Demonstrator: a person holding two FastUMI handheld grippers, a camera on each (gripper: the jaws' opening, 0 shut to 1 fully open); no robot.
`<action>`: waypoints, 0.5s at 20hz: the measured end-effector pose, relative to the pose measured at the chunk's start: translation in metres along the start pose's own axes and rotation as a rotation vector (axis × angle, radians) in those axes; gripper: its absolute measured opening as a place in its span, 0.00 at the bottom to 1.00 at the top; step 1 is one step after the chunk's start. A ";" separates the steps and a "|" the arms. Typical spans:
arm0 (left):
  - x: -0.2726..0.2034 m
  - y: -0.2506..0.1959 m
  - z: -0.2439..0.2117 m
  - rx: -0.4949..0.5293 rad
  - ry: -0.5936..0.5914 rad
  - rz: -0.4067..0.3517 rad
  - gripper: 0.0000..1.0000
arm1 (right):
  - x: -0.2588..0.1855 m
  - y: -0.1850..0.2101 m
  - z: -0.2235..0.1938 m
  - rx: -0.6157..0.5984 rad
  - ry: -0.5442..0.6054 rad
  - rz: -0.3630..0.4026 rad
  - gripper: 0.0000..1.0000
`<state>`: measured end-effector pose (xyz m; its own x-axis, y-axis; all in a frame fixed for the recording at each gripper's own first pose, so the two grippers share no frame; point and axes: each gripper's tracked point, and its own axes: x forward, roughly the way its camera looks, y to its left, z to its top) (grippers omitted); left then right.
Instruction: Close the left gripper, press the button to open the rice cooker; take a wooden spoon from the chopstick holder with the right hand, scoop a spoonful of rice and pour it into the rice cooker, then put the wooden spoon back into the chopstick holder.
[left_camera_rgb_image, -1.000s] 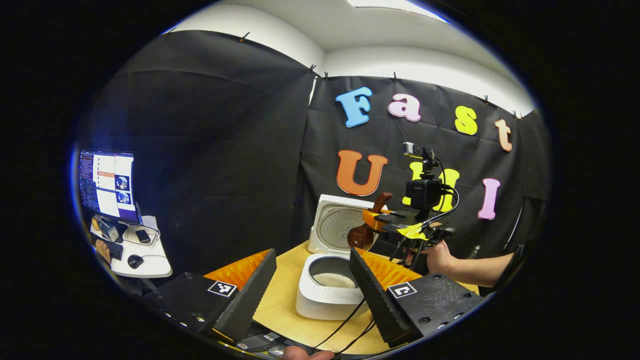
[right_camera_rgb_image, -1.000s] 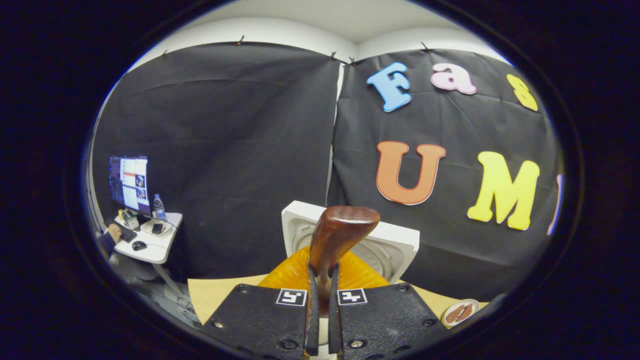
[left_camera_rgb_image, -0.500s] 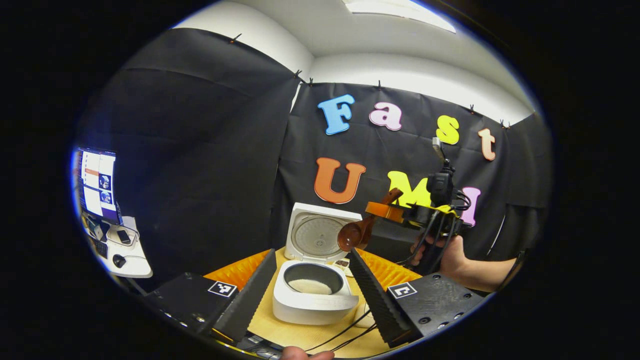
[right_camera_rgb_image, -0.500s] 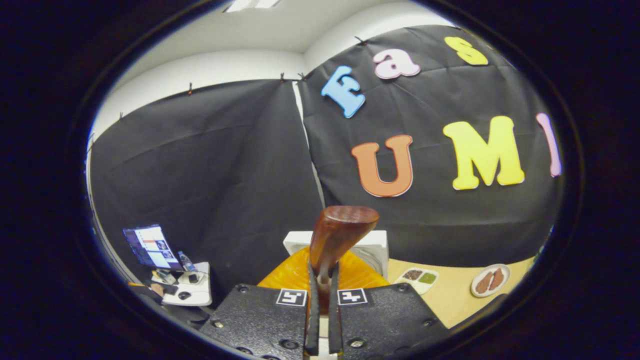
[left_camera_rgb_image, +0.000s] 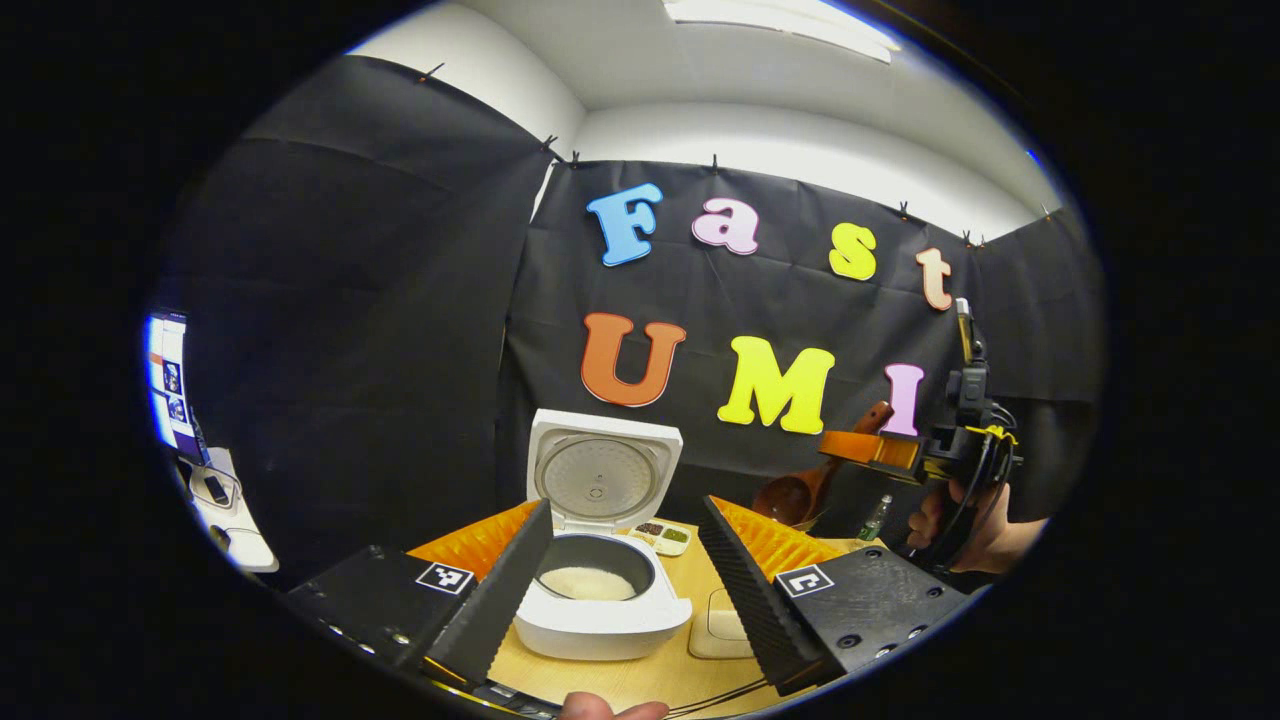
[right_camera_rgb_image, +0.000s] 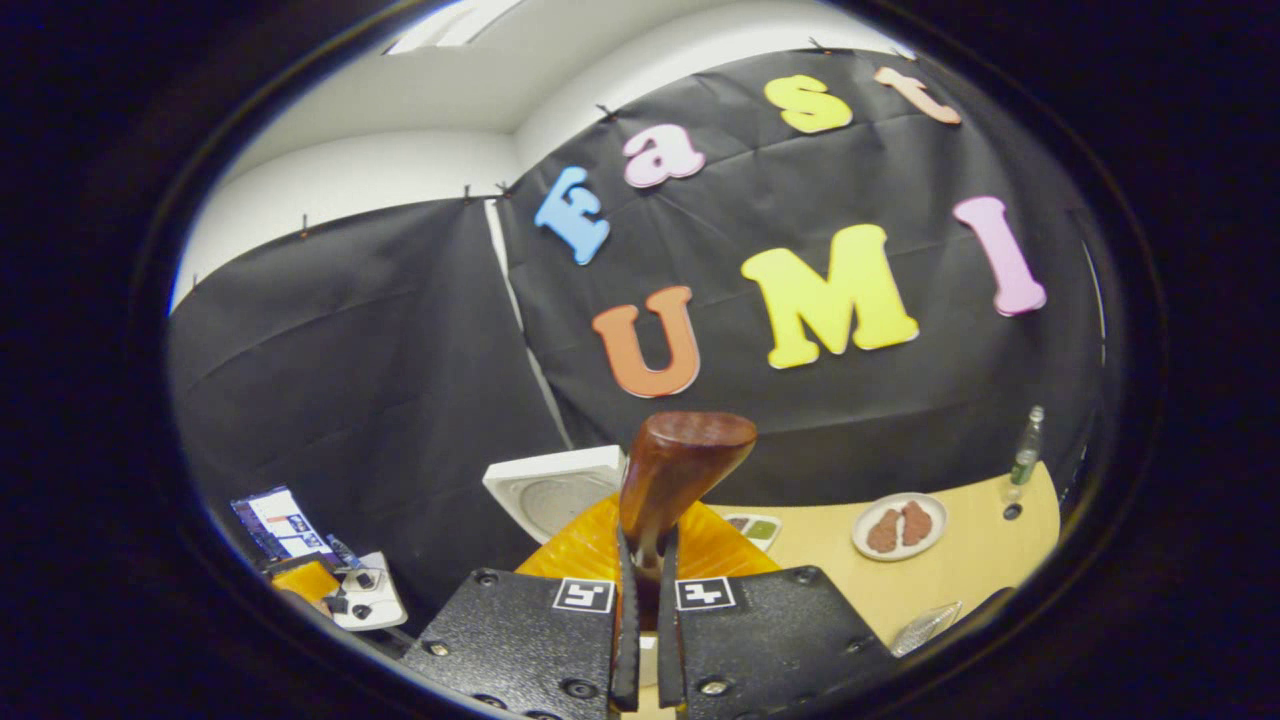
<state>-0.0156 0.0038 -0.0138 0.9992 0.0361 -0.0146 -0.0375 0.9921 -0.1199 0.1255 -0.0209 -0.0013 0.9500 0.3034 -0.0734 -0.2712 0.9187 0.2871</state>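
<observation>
In the left gripper view, the rice cooker (left_camera_rgb_image: 598, 590) sits low centre, lid up, between the left gripper's (left_camera_rgb_image: 625, 575) parted jaws. At right, the right gripper (left_camera_rgb_image: 868, 452) clamps one wooden spoon (left_camera_rgb_image: 800, 492). One small dish (left_camera_rgb_image: 664, 537), one bottle (left_camera_rgb_image: 873, 518) and one desk (left_camera_rgb_image: 225, 510) surround.

Plate (right_camera_rgb_image: 898, 526), bottle (right_camera_rgb_image: 1025, 452) — side desk (right_camera_rgb_image: 375, 600)

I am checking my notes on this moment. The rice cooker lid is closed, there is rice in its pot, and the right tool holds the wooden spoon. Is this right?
Not quite: the rice cooker lid is open, standing upright behind the pot, as the left gripper view shows. The rest holds: rice lies in the pot, and the right tool holds the wooden spoon.
</observation>
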 end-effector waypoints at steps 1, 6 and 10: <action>0.003 -0.002 -0.001 0.006 0.004 -0.014 0.94 | -0.010 -0.020 -0.002 0.024 -0.003 -0.047 0.09; 0.022 -0.023 -0.013 0.026 0.031 -0.106 0.94 | -0.066 -0.116 -0.012 0.115 -0.043 -0.288 0.09; 0.035 -0.047 -0.022 0.014 0.050 -0.174 0.94 | -0.102 -0.180 -0.039 0.192 -0.039 -0.449 0.12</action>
<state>0.0213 -0.0440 -0.0305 0.9889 -0.1418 -0.0440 0.1362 0.9844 -0.1113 0.0717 -0.2076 -0.0831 0.9728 -0.1250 -0.1951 0.1962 0.8922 0.4069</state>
